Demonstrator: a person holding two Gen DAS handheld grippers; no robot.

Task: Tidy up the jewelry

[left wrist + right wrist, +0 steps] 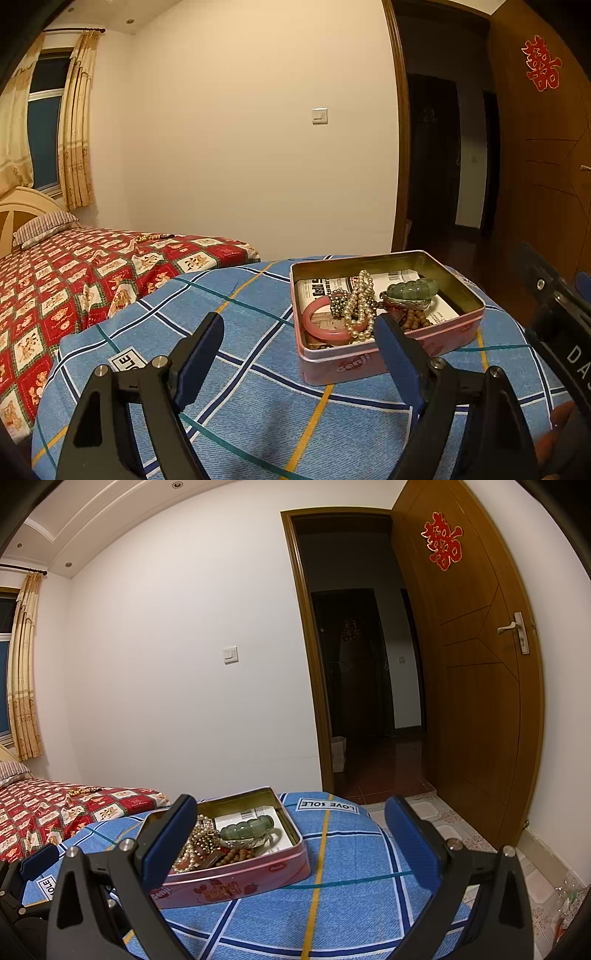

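Two views. From my left wrist, my left gripper [299, 332] gapes empty, the pink tin [388, 354] of jewelry ahead-right, touching its right finger. From my right wrist, my right gripper [291, 823] gapes; tin ahead-left.

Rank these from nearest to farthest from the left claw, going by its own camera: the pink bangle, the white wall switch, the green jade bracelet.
1. Pink bangle, at the tin's near left corner, just beyond the left claw.
2. Green jade bracelet, deeper in the tin, to the right.
3. White wall switch, high on the far wall.
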